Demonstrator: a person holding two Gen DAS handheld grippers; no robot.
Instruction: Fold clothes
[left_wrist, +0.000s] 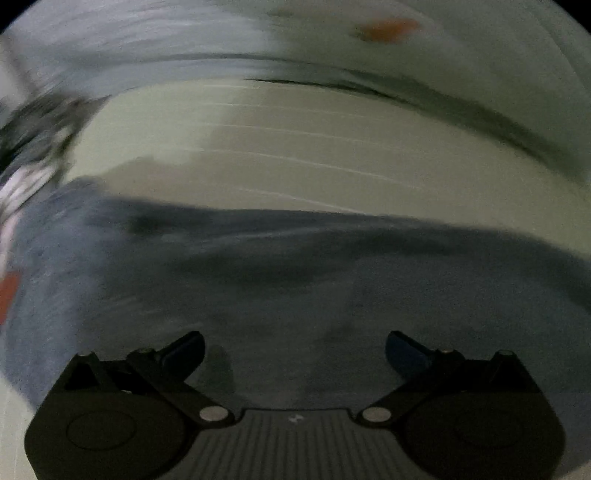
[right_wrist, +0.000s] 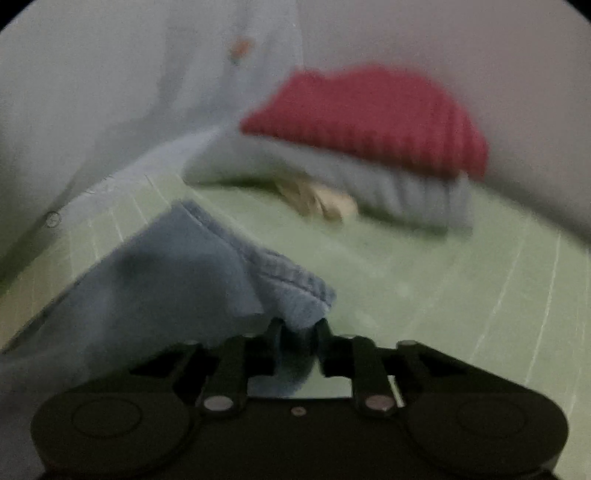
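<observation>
A blue knit garment (right_wrist: 177, 280) lies on the green cutting mat (right_wrist: 461, 288). My right gripper (right_wrist: 298, 325) is shut on the garment's ribbed edge and lifts it a little off the mat. In the left wrist view the same blue garment (left_wrist: 295, 280) fills the lower half, blurred by motion. My left gripper (left_wrist: 294, 347) is open, just above the cloth, with nothing between its fingers.
A stack of folded clothes stands at the back of the mat: a red knit (right_wrist: 373, 114) on a grey knit (right_wrist: 399, 188), with a beige cloth (right_wrist: 317, 203) beneath. A pale wall (right_wrist: 92, 92) rises behind. The green mat (left_wrist: 295, 147) stretches beyond the garment.
</observation>
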